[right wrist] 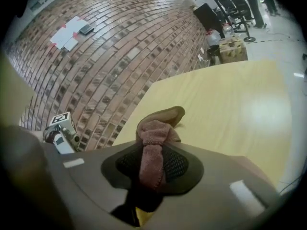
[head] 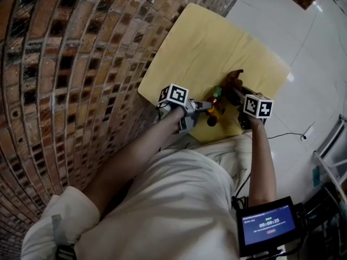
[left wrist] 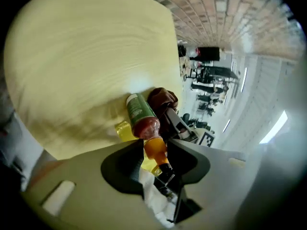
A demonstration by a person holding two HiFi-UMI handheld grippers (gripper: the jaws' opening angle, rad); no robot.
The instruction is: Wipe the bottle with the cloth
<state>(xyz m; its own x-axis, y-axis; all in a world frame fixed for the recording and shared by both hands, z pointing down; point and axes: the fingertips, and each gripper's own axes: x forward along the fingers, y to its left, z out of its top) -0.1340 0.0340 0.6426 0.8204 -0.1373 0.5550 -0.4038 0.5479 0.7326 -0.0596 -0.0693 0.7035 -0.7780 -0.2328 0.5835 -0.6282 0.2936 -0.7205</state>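
Desk (head: 206, 42) of pale yellow wood stands against a brown brick wall (head: 65, 64), and both grippers are held over its near edge. The left gripper (head: 209, 108) has its jaws closed on a small green-labelled plastic bottle (left wrist: 141, 116) with red contents. In the left gripper view they pinch the orange neck, with the dark cap towards the camera and the base pointing out over the desk (left wrist: 86, 56). The bottle (head: 215, 98) is held clear of the wood, between the two marker cubes.

The right gripper (head: 236, 93) has its jaws clamped on a brownish-pink fluffy cloth (right wrist: 153, 143). A fold runs down between them and a bunched end sticks out past the tips. From the left gripper view the cloth (left wrist: 162, 99) sits right beside the bottle's red shoulder. Whether it touches cannot be told.
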